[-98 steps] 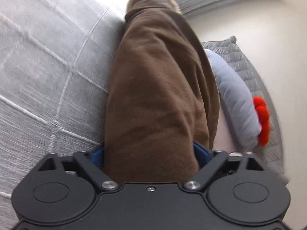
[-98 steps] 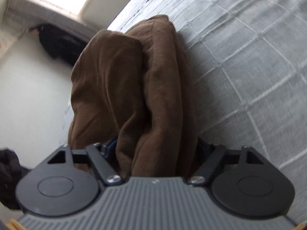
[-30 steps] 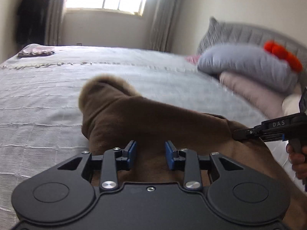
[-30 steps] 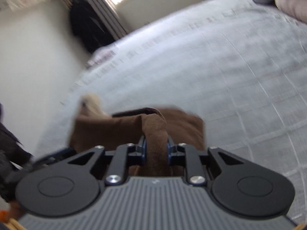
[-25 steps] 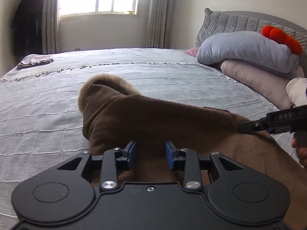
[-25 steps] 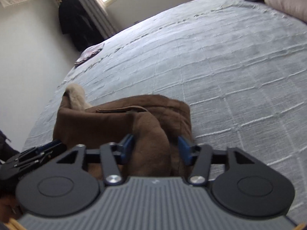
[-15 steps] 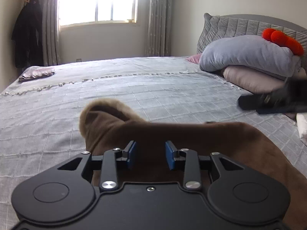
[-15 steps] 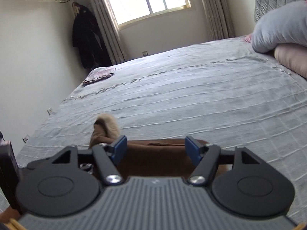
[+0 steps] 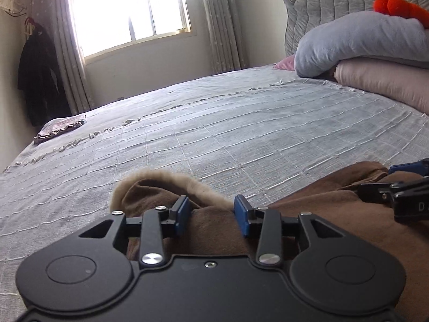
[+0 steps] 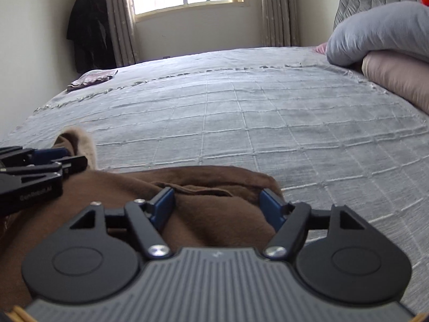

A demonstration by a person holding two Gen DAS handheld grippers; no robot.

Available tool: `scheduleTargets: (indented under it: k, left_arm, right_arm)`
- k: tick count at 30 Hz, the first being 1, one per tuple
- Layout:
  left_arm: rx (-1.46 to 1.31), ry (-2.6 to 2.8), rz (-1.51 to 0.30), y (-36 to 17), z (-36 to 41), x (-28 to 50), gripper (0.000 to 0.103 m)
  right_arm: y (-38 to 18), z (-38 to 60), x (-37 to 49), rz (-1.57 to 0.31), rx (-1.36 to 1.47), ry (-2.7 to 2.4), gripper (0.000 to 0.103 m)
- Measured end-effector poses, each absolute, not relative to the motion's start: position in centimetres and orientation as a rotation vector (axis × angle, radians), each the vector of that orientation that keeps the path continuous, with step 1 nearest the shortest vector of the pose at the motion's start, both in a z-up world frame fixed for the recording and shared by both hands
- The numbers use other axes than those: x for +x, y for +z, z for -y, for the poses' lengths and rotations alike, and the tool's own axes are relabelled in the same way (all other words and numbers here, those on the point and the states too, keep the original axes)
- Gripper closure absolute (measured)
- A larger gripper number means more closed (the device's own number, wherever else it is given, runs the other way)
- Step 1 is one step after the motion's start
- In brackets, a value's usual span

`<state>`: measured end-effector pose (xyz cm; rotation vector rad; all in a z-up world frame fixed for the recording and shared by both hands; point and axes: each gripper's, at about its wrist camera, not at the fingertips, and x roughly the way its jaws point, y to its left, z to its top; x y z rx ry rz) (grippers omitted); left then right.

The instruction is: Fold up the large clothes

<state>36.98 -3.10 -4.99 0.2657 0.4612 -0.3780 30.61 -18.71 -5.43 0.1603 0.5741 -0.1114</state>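
A brown garment (image 9: 335, 214) with a tan fleecy collar (image 9: 161, 179) lies folded on the near edge of the grey bedspread (image 9: 228, 134). My left gripper (image 9: 211, 214) is open, its blue pads either side of a fold by the collar, not pinching. My right gripper (image 10: 218, 209) is open wide over the garment's (image 10: 203, 214) right end. Each gripper shows in the other's view: the right one at the right edge (image 9: 407, 187), the left one at the left edge (image 10: 40, 166).
Grey and pink pillows (image 9: 370, 53) with an orange toy (image 9: 399, 5) are stacked at the headboard on the right. A small folded cloth (image 9: 60, 128) lies at the bed's far left. Dark clothes (image 10: 88, 29) hang by the window.
Both grippers let go of the garment and opened; the right one opened wider. The garment went from hanging to lying on the bed, and both grippers settled low over it.
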Motion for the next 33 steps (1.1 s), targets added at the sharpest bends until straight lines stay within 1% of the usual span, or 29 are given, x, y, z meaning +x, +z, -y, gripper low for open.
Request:
scheduleTargets:
  k: [4,7,9,12,17,21,24,27,30,33]
  left_arm:
    - [0.266,-0.371,-0.448,-3.9,2.8,36.0,0.063]
    - [0.232,-0.357,-0.427,-1.4,1.8,33.4,0.063]
    - [0.148,-0.411,-0.488,0.2,0.4,31.8,0.064]
    - [0.089,-0.471,-0.509,1.6,-1.3,28.0,0.064]
    - [0.047,-0.530,-0.548,1.8,-3.1,21.5,0.064]
    - [-0.001,-0.589,-0.597,0.1,-3.3,17.6,0.063]
    - [0.000,-0.573,-0.542,-1.6,-3.9,14.7,0.064]
    - [-0.059,-0.548,-0.530,-1.8,-4.9,12.4,0.065]
    - [-0.113,-0.525,-0.548,-1.4,-5.9,10.6,0.065]
    - [-0.104,-0.492,-0.577,-0.8,-6.2,9.1,0.065]
  right_arm:
    - [-4.9,18.6,30.2,-0.581,0.155,-0.102,0.031]
    - [-2.9,18.6,29.2,-0.604,0.164,-0.044,0.030]
    - [-1.4,18.4,27.9,-0.614,0.152,0.002,0.030]
    - [1.0,17.7,25.3,-0.608,0.091,0.050,0.026]
    - [2.7,16.1,20.1,-0.627,0.031,0.147,0.026]
    - [1.4,14.7,17.0,-0.661,-0.038,0.210,0.026]
    - [-1.5,15.3,15.7,-0.690,-0.080,0.183,0.026]
    - [-2.5,17.2,13.8,-0.697,-0.022,0.141,0.025]
    - [-2.9,19.6,11.5,-0.723,0.102,0.121,0.025]
    - [-2.9,20.9,9.1,-0.712,0.174,0.113,0.025]
